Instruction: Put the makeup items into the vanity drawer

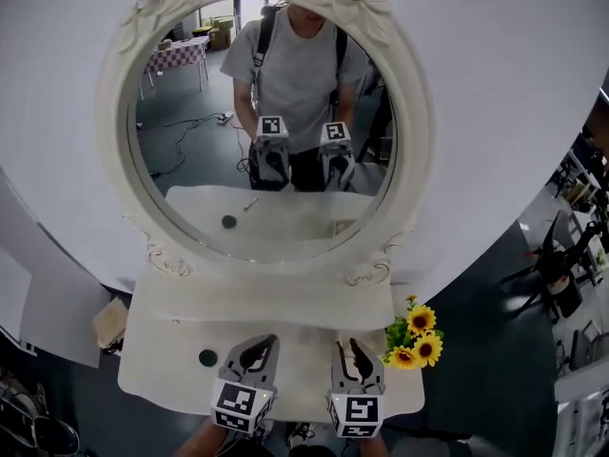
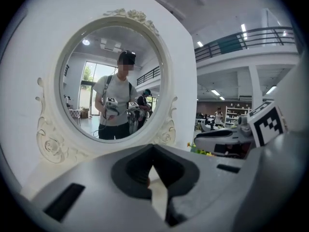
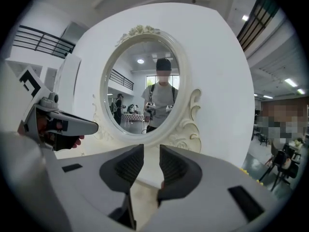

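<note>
Dark round compact [image 1: 207, 357] flat on white counter [image 1: 303, 360], no long axis; left tool [image 2: 153, 148] closed, right tool [image 3: 151, 148] slightly ajar, both empty.

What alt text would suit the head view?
A left hand-held gripper and a right hand-held gripper hover over a vanity table, facing an oval mirror that reflects the person holding them. Sunflowers stand on the table's right, a dark disc on its left.

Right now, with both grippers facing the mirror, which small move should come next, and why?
Probably open the left gripper and lower it toward the small dark round item, lying on the vanity table beside it. Its tongs are shut on nothing, those of the right gripper stand apart and empty, and both face the mirror, not the tabletop.
</note>
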The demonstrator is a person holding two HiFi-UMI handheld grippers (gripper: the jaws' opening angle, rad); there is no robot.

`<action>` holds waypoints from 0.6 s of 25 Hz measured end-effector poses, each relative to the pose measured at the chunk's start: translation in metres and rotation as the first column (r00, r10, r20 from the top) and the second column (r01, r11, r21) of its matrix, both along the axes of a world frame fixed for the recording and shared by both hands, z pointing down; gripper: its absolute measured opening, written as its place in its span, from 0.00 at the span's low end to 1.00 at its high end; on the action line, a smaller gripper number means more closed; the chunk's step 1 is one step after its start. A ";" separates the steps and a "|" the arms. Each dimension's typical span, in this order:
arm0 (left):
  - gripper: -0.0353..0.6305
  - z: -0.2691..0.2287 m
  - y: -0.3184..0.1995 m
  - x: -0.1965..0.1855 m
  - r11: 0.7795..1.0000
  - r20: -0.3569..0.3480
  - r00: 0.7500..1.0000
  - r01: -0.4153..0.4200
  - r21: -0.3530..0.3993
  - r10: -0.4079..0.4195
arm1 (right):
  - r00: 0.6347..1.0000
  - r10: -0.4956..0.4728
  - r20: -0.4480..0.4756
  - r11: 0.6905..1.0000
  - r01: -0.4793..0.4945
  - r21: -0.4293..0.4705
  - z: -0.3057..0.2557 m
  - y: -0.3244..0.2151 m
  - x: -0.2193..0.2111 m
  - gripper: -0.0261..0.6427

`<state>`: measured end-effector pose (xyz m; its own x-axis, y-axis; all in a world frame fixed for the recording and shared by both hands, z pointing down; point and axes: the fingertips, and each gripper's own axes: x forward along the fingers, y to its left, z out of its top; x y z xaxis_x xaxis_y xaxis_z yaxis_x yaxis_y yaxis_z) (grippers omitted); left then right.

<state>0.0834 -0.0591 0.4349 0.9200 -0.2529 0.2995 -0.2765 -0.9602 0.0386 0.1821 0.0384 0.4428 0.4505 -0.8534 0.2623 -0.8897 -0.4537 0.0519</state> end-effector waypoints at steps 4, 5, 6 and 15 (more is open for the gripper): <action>0.05 -0.021 -0.006 -0.016 0.999 -0.032 0.999 0.035 0.028 -0.035 | 0.999 -0.040 -0.027 0.998 0.041 0.045 -0.023 -0.013 -0.014 0.13; 0.05 -0.024 -0.007 -0.020 0.998 -0.037 0.998 0.043 0.035 -0.042 | 0.998 -0.051 -0.034 0.997 0.053 0.051 -0.027 -0.015 -0.018 0.12; 0.05 -0.028 -0.008 -0.024 0.998 -0.041 0.998 0.051 0.041 -0.049 | 0.997 -0.063 -0.039 0.996 0.065 0.055 -0.030 -0.018 -0.022 0.11; 0.05 -0.038 -0.012 -0.041 0.993 -0.050 0.995 0.094 0.065 -0.091 | 0.989 -0.141 -0.045 0.987 0.144 0.068 -0.040 -0.036 -0.041 0.06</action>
<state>0.0424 -0.0712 0.3969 0.9043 -0.3554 0.2364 -0.3635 -0.9315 -0.0098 0.1408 0.0022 0.4031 0.3321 -0.9253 0.1830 -0.9432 -0.3266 0.0607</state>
